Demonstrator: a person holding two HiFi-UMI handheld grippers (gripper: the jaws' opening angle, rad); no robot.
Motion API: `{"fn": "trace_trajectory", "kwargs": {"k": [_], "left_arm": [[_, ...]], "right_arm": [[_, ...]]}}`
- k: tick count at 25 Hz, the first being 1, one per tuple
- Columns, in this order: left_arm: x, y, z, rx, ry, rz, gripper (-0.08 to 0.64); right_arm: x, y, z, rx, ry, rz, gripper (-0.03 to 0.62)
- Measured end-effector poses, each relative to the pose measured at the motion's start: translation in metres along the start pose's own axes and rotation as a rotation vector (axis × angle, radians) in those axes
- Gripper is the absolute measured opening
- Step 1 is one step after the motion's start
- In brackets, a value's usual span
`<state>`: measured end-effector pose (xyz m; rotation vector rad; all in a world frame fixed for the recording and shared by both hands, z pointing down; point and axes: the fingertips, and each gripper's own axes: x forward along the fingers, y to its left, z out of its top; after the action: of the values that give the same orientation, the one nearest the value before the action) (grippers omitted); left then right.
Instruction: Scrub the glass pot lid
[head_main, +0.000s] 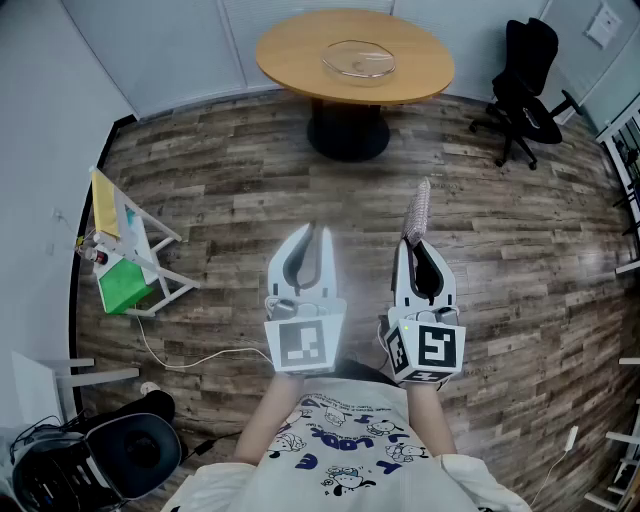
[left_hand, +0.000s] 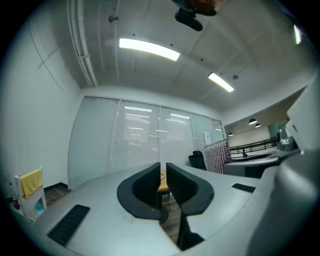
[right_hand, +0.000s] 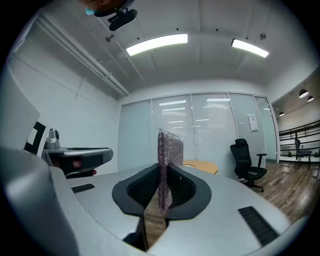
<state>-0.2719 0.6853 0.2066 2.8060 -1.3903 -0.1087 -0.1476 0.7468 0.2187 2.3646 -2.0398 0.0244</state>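
The glass pot lid (head_main: 357, 58) lies on a round wooden table (head_main: 290, 52) far ahead of me. Both grippers are held up over the floor, well short of the table. My left gripper (head_main: 310, 233) (left_hand: 163, 167) has its jaws drawn together to a thin slit with nothing in them. A sliver of the table (left_hand: 162, 184) shows through that slit. My right gripper (head_main: 412, 243) (right_hand: 164, 170) is shut on a mesh scrubbing pad (head_main: 417, 208) (right_hand: 169, 150), which stands upright above the jaws. The pad (left_hand: 218, 155) also shows in the left gripper view.
A black office chair (head_main: 525, 85) (right_hand: 245, 157) stands right of the table. At the left wall is a white rack (head_main: 140, 250) with a yellow cloth and a green item. A cable (head_main: 190, 358) trails over the wood floor. Dark gear (head_main: 95, 460) sits at lower left.
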Motion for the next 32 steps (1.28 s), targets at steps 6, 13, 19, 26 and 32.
{"fn": "trace_trajectory", "kwargs": {"k": [6, 13, 19, 26, 32], "left_arm": [[-0.002, -0.006, 0.0, 0.003, -0.004, -0.002, 0.044], [0.002, -0.011, -0.002, 0.004, 0.002, -0.006, 0.044], [0.004, -0.017, -0.003, 0.0, 0.004, 0.006, 0.044], [-0.001, -0.026, -0.011, -0.011, 0.014, 0.04, 0.044], [-0.008, -0.037, -0.014, -0.011, 0.023, 0.058, 0.044]], "right_arm": [[-0.004, -0.005, -0.003, 0.003, 0.007, 0.002, 0.058], [-0.004, -0.009, -0.003, 0.033, 0.004, 0.009, 0.058], [-0.004, -0.019, -0.004, 0.052, 0.004, 0.019, 0.058], [-0.007, -0.027, -0.009, 0.051, 0.01, 0.057, 0.058], [-0.018, -0.032, -0.015, 0.051, 0.024, 0.083, 0.058]]}}
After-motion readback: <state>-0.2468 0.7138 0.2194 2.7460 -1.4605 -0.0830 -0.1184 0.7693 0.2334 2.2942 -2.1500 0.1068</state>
